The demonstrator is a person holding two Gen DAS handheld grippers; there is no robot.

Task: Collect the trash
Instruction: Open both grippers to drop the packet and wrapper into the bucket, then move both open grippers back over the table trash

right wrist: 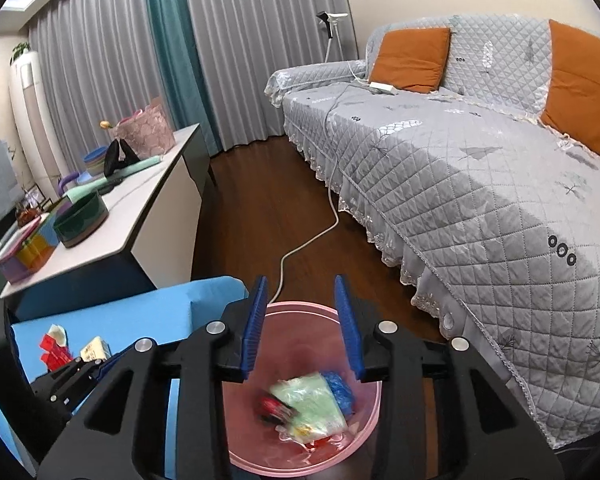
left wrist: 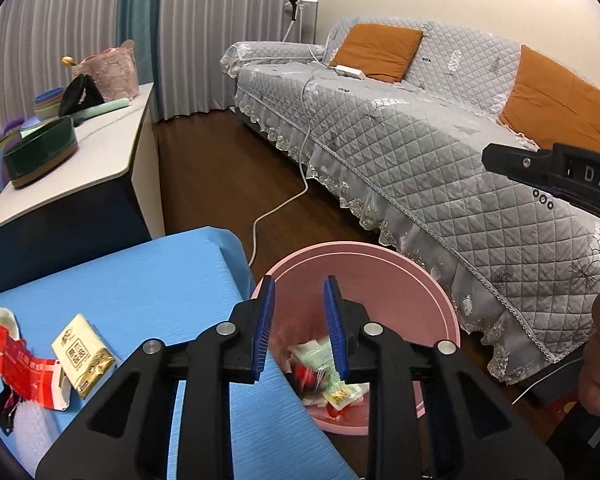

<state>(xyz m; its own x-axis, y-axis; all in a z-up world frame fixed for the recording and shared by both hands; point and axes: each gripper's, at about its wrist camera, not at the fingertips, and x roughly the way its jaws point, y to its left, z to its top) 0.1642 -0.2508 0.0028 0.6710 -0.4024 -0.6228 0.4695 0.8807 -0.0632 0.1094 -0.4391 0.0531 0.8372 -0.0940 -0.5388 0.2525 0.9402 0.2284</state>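
Between the right fingers (right wrist: 348,322), the wrappers (right wrist: 308,408) in the pink bin (right wrist: 296,466) are motion-blurred; the red one can't be identified. The left fingers (left wrist: 334,320) hide part of the bin's litter (left wrist: 320,372). Left of them, the torn red packet (left wrist: 24,368) on the blue surface (left wrist: 140,280) is partly cut off by the frame edge.

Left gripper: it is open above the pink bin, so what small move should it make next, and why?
Probably swing the left gripper left, back over the blue table, toward the beige packet. Its jaws are open and hold nothing, the pink bin already holds wrappers, and the packet and the torn red wrapper lie on the table.
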